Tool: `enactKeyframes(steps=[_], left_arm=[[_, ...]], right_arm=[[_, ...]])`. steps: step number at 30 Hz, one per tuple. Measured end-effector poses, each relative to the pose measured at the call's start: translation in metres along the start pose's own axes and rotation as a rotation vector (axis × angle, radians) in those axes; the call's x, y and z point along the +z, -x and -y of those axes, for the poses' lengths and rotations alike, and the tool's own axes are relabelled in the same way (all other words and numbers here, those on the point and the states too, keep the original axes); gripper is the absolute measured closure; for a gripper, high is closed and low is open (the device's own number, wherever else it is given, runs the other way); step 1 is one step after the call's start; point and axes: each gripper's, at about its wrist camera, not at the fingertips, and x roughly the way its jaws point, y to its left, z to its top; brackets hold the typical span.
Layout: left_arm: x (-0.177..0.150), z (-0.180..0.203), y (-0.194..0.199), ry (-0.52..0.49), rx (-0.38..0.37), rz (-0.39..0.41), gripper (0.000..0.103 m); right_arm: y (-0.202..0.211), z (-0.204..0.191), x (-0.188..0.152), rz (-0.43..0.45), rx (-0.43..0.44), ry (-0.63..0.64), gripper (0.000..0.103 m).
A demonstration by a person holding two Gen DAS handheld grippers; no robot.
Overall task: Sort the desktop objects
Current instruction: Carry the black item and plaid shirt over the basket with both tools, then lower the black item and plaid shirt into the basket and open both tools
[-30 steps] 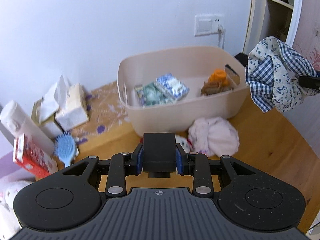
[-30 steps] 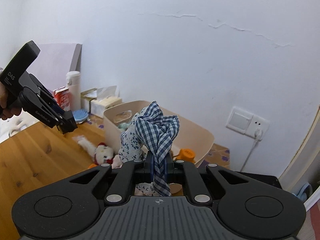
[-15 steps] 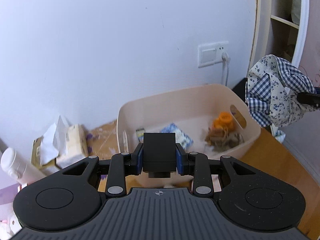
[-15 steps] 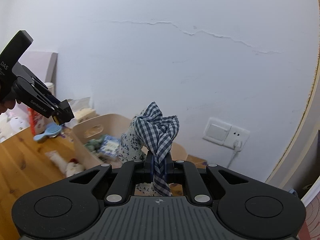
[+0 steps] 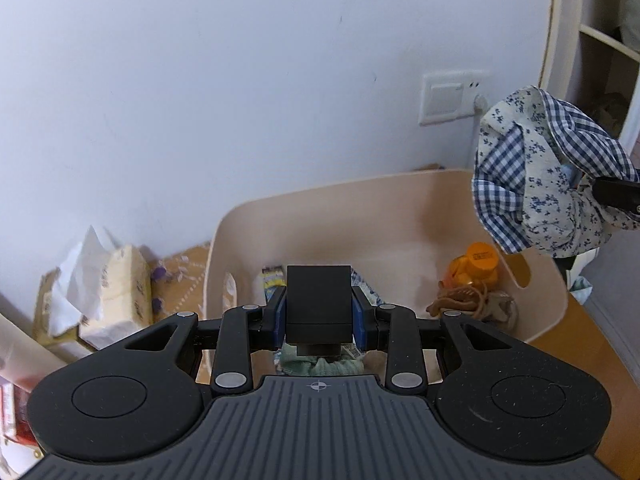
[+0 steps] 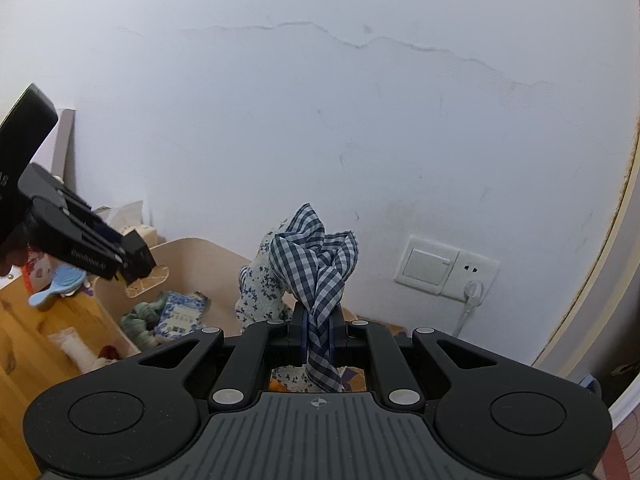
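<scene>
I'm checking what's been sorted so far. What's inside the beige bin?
Inside the beige bin: an orange-capped bottle, brown tangled cord, a blue patterned packet and green cloth. The left gripper and its black box cover the bin's near middle.

The cloth (image 6: 308, 264) mixes navy-and-white gingham with white fabric sprigged in small blue flowers. The bin (image 5: 400, 208) is pale beige, the bottle cap (image 5: 482, 256) orange, the hairbrush (image 6: 60, 286) light blue, the surface (image 6: 24, 340) honey-coloured wood.

Left gripper (image 5: 319, 312) tilted down, jaws clamped on black block (image 5: 319, 300). Right gripper (image 6: 319, 334) closed tight, pinching cloth (image 6: 316, 264).
</scene>
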Motion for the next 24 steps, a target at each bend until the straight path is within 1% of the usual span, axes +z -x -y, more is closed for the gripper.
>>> enactKeyframes(steps=[5, 10, 16, 17, 18, 19, 20, 21, 22, 24], left_arm=[[-0.005, -0.003, -0.023, 0.007, 0.015, -0.044, 0.071], [-0.009, -0.006, -0.045, 0.002, 0.019, -0.09, 0.071], [-0.014, -0.008, -0.054, -0.004, 0.012, -0.111, 0.071], [-0.014, -0.009, -0.054, -0.001, 0.01, -0.111, 0.07], [-0.014, -0.007, -0.051, 0.0, 0.007, -0.112, 0.062], [-0.014, -0.007, -0.051, 0.005, 0.003, -0.118, 0.056], [-0.014, -0.009, -0.05, 0.015, 0.001, -0.119, 0.049], [-0.014, -0.01, -0.049, 0.024, 0.001, -0.119, 0.046], [-0.013, -0.01, -0.048, 0.03, 0.002, -0.12, 0.042], [-0.012, -0.012, -0.046, 0.039, 0.002, -0.12, 0.036]], right_arm=[[-0.029, -0.005, -0.003, -0.033, 0.026, -0.011, 0.093], [-0.05, -0.016, -0.005, -0.074, 0.065, -0.004, 0.093], [-0.07, -0.028, -0.01, -0.14, 0.108, -0.006, 0.093], [-0.073, -0.029, -0.012, -0.16, 0.116, -0.009, 0.092], [-0.077, -0.03, -0.011, -0.179, 0.125, -0.012, 0.091], [-0.08, -0.031, -0.012, -0.197, 0.131, -0.015, 0.09], [-0.082, -0.032, -0.012, -0.21, 0.138, -0.015, 0.087], [-0.083, -0.033, -0.013, -0.222, 0.142, -0.015, 0.073], [-0.085, -0.033, -0.013, -0.23, 0.142, -0.019, 0.071], [-0.084, -0.033, -0.013, -0.228, 0.13, -0.031, 0.051]])
